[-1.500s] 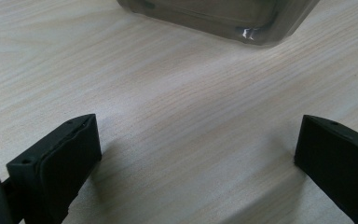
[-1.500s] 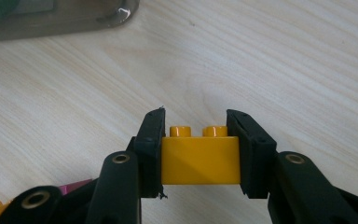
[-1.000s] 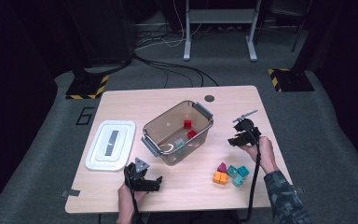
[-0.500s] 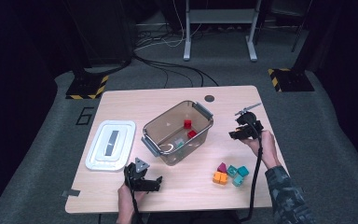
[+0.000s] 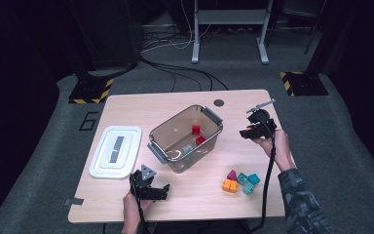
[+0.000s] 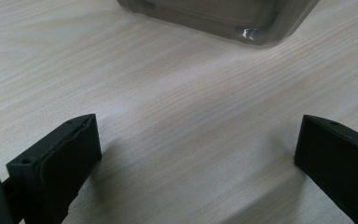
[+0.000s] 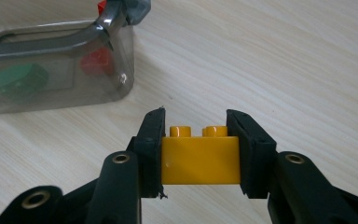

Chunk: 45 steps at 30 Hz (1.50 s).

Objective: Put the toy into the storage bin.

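Right gripper view puts the yellow brick (image 7: 200, 158) squarely between the two black jaws of the right gripper (image 7: 200, 156), which press on its two short ends with the studs facing up and the long face toward the camera. I judge the brick to be light, hard plastic with smooth, somewhat slippery sides, so a firm hold across flat opposite faces, as here, suits it better than any grip on the studs or corners; it should not deform or break if squeezed. Ahead of the jaws and off to their left stands the clear bin (image 7: 56, 70), its grey handle clip on the near rim, with a green block (image 7: 16, 81) and a red block (image 7: 95, 60) visible through the wall. That raised rim is what stands between the brick and the inside of the bin, so the brick would have to pass above it. From the high view, a small cluster of coloured blocks (image 5: 241, 181) lies on the table (image 5: 126, 107) behind the right gripper (image 5: 255, 127), and the white lid (image 5: 116, 150) lies beyond the bin. The left gripper (image 6: 198, 154) rests low over bare wood, jaws wide apart and empty, the bin just ahead of it.
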Motion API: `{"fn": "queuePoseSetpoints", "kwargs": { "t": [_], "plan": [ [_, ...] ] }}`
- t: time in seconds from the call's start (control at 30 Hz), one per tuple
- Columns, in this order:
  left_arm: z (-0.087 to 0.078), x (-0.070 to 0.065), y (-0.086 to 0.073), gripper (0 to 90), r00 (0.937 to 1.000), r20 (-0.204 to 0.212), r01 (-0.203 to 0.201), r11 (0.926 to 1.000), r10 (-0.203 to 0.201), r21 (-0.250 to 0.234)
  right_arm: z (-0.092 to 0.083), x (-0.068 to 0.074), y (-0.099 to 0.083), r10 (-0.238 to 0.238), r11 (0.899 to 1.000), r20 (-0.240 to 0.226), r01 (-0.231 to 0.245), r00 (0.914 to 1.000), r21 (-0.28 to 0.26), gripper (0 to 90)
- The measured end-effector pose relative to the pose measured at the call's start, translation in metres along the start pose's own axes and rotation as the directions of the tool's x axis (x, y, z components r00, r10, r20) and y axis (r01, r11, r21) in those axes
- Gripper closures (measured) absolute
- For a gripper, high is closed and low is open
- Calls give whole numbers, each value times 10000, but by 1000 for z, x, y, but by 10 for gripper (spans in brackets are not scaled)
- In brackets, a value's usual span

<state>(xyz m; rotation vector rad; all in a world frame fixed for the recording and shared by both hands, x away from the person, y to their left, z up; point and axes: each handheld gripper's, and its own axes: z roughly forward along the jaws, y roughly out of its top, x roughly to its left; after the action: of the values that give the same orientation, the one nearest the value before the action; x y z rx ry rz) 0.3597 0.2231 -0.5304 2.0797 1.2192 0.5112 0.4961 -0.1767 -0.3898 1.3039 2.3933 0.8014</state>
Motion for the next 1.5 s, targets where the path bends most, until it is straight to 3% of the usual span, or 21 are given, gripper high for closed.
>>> {"fn": "queuePoseSetpoints", "kwargs": {
  "t": [0.67, 1.5],
  "plan": [
    [0, 0, 0, 0, 10000, 8, 43, 10000, -43, -23, -16, 8, 32, -322, 9983, 35, 323, 9995, -484, 586],
    [0, 0, 0, 0, 10000, 10, 10, 10000, -10, -11, -9, 34, 73, -967, 9923, -212, 947, 9951, -803, 586]
  ]
}}
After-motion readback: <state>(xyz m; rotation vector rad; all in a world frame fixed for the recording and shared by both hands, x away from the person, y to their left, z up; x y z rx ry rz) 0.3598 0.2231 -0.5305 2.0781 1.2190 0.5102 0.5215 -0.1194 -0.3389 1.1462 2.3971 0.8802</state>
